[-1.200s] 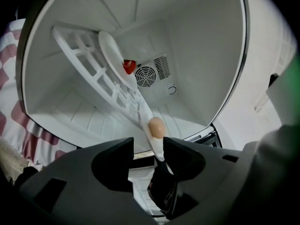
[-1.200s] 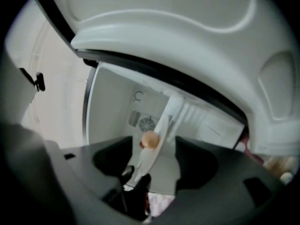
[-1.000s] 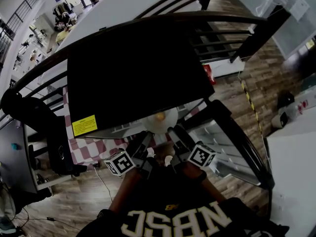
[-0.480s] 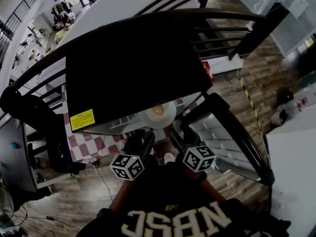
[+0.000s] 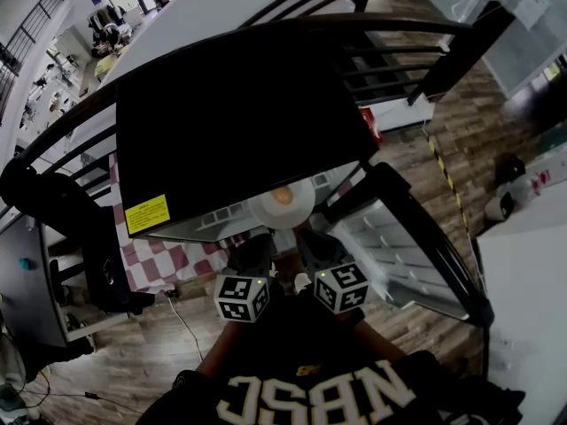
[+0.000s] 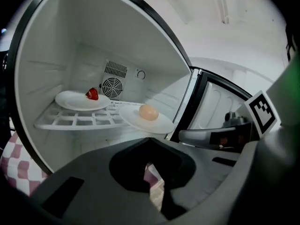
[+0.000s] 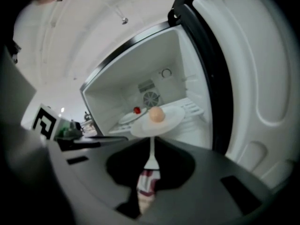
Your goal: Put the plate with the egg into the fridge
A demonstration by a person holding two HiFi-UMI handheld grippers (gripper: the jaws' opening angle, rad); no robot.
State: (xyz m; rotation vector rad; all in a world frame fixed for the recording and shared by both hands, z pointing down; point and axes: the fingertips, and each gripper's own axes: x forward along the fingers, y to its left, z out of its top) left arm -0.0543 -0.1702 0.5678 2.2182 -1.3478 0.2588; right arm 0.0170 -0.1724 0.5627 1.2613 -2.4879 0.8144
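My left gripper [image 6: 150, 143] and right gripper [image 7: 151, 143] had just closed, both empty. The plate [image 6: 161, 124] with the egg [image 6: 148, 112] sat on the fridge [image 6: 70, 41] shelf, apparently delivered.

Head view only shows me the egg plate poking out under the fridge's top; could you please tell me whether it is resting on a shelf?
Observer: Yes, the egg plate sits on the white wire shelf, at its front right.
Operator: Thank you. Is anything else on that shelf?
Observer: A second plate carrying a small red item sits at the back left, apart from the egg plate.
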